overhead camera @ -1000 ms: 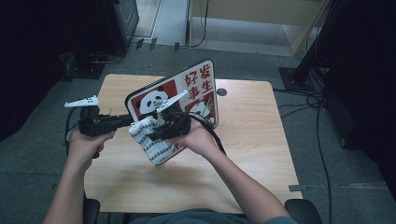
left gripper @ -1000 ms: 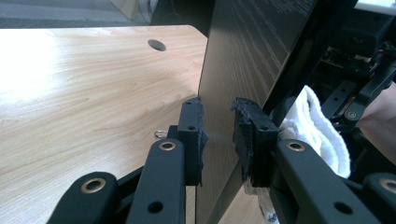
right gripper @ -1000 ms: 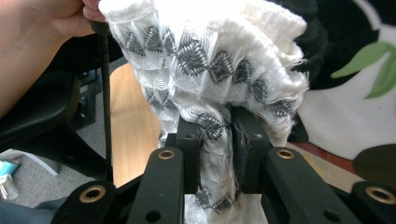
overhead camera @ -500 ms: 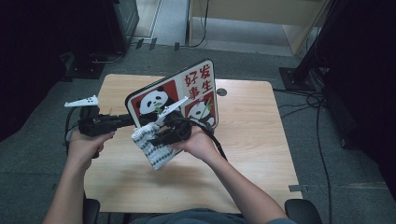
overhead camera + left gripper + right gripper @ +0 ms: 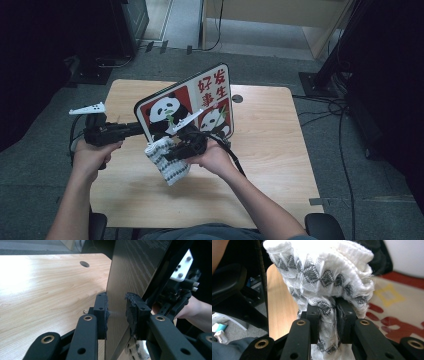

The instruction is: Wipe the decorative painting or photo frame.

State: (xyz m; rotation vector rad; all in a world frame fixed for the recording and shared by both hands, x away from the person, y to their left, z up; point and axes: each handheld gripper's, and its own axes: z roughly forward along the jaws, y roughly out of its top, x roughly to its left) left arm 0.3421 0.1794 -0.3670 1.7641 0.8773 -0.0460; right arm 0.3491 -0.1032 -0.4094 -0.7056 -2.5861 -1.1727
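White-and-grey patterned cloth (image 5: 169,165) bunched and pinched tight between the jaws of the right gripper (image 5: 162,152), pressed at about 7 o'clock on the face of a panda-printed board (image 5: 200,95). Board tilted up on edge over the middle of a wooden table (image 5: 280,150), clamped at its 9 o'clock edge by the left gripper (image 5: 142,127), pads closed on the thin panel.

To wipe well: keep the left clamp firm and still, hold the cloth flat against the printed face, sweep in overlapping strokes toward 6 o'clock, and avoid pushing hard enough to twist the board out of the pads.

Compared with a second ago: cloth and right hand lower on the board, nearer its bottom edge; board and left hand unmoved.
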